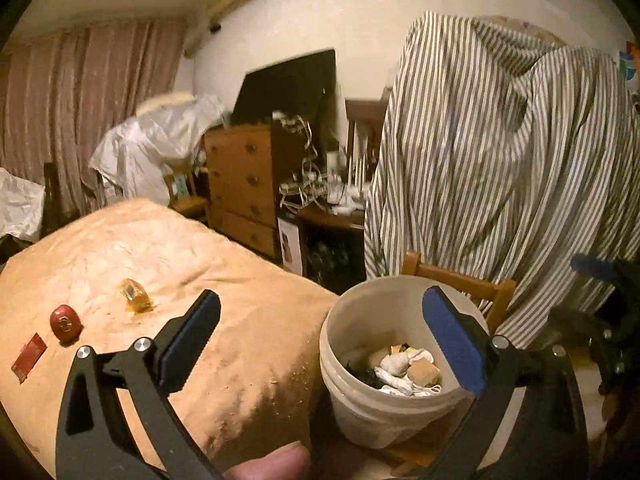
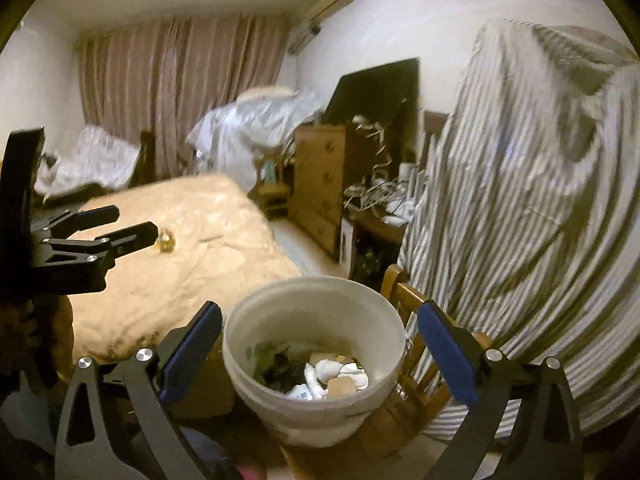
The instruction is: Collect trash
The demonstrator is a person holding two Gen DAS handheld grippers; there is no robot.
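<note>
Both the left gripper and right gripper gape wide, empty, above the bucket of trash beside the bed. Only the left view shows a red ball and red packet near the amber wrapper.

Right view blurred; striped sheet hides whatever's under it; bucket junk unreadable.

You face a smooth white plastic bucket, a rumpled matt cloth bedspread, a wooden chair and striped cloth.
</note>
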